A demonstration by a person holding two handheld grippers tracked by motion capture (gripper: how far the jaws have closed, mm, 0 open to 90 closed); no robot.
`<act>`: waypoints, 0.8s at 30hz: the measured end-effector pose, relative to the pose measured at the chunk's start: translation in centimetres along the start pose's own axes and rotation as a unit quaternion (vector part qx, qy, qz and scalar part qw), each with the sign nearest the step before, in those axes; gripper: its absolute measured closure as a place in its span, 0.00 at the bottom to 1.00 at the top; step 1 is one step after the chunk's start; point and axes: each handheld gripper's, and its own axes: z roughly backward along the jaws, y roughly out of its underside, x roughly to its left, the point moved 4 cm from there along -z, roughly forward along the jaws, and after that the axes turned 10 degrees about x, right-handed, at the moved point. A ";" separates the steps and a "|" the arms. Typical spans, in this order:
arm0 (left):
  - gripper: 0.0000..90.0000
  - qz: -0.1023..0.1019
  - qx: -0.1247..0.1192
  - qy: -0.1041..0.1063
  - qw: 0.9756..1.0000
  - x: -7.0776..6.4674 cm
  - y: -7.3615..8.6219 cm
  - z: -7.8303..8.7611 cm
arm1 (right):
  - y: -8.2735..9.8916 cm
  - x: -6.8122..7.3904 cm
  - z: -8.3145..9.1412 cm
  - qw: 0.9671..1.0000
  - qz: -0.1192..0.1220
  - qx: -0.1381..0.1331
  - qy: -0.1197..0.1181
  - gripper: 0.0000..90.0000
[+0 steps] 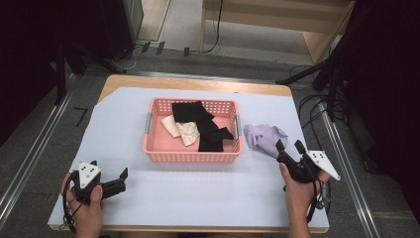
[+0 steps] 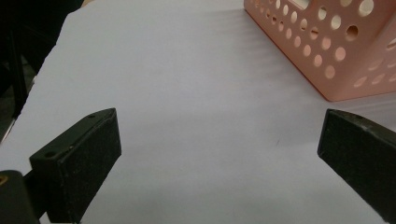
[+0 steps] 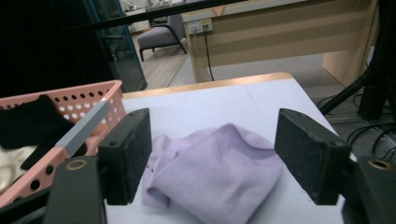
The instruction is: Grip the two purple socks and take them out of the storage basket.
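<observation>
The right gripper (image 3: 212, 158) has its jaws spread wide, holding nothing, framing the lilac cloth (image 3: 219, 168) lying crumpled at the pink basket's (image 1: 192, 156) three o'clock. Likely a pickup: better to bite a raised fold than the flat table. The left gripper (image 2: 219, 154), jaws also wide apart and empty, rests over bare tabletop at seven o'clock.
</observation>
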 end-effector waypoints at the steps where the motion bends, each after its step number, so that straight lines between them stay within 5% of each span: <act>1: 0.00 0.000 0.000 0.001 1.000 0.0 0.0 0.0 | 0.0 0.0 0.0 1.000 0.000 0.000 0.000 0.30; 13: 0.00 -0.002 0.001 0.001 1.000 0.0 0.0 0.0 | 2.1 -2.6 3.0 1.000 -0.010 0.011 -0.004 0.26; 20: 0.00 -0.003 0.000 0.001 1.000 -0.1 0.0 0.1 | 2.8 -4.8 5.2 0.999 -0.043 0.002 -0.005 0.25; 24: 0.00 -0.003 0.000 0.000 1.000 -0.1 0.0 0.0 | 3.3 -5.5 5.8 1.000 -0.016 0.011 0.003 0.23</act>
